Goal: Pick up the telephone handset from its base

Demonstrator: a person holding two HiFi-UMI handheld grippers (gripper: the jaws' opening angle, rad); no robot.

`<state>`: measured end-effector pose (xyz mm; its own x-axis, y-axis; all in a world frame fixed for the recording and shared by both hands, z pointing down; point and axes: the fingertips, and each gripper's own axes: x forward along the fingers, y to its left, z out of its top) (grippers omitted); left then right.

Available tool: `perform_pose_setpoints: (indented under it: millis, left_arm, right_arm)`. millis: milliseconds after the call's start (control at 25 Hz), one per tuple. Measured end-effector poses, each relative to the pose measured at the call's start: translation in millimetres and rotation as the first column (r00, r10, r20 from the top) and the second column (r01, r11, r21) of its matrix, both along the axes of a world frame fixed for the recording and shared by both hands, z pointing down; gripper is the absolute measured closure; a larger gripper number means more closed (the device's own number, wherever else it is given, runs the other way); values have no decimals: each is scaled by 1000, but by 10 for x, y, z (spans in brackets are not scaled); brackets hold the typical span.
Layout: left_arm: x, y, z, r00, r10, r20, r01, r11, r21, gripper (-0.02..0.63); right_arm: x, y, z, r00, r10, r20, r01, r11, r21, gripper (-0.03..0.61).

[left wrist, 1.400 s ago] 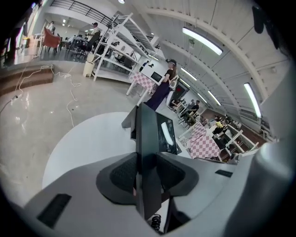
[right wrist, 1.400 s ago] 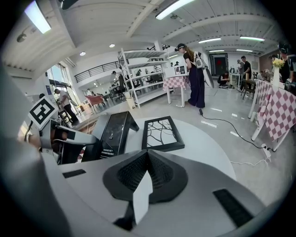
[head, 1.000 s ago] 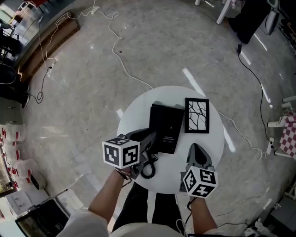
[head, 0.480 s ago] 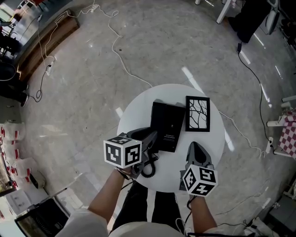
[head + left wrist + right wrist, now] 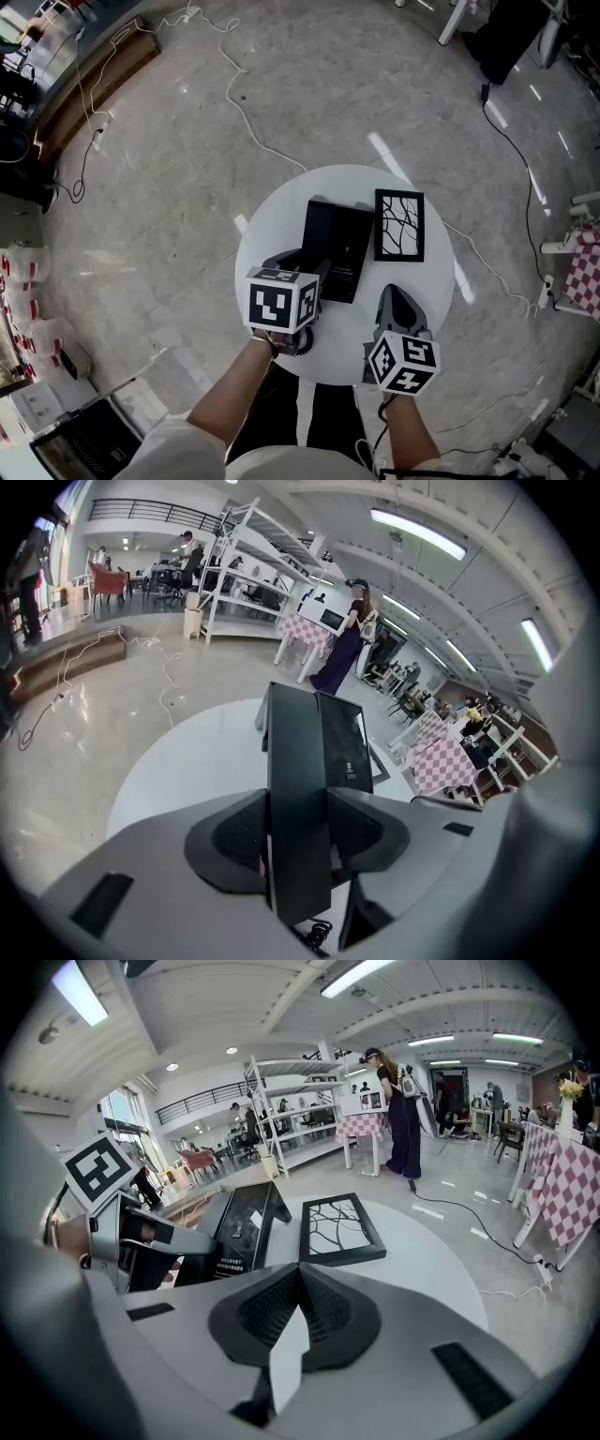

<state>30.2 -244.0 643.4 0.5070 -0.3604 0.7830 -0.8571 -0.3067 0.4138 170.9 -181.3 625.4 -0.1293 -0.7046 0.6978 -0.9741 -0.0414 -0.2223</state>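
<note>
Left tongs (image 5: 298, 810) opening, astride handset (image 5: 294, 728) across its narrow width, ready for lift, not yet clamped. Handset lies in base (image 5: 343, 747) on round worktop (image 5: 433, 281). Right tongs (image 5: 298, 1283) clenched, empty, parked aside, likely to leave room.

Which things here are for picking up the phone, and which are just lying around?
For the job: telephone handset; left gripper, jaws opening around it; black base; coiled cord.
Just lying about: picture frame; right gripper, shut and empty.
</note>
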Motion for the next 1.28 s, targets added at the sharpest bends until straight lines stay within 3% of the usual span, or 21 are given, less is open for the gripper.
perform_pose_setpoints:
  millis: [600,1080,1280]
  left_arm:
    - [-32,171,-71,991,9,-134,-12,1000,-22,410]
    - [-110,282,-538,978,-9,-208,17,999,39,410]
    - [-173,244,-857,969,-6,-245,32,994,103,411]
  right_arm:
    - [113,30,-26,1000,12,2,-12,1000,8,555]
    - [-13,27,-354,1000,-7,-3,7,998,61,557]
    - [-47,-65,-602,1000,-10,-14,12,993,119,555]
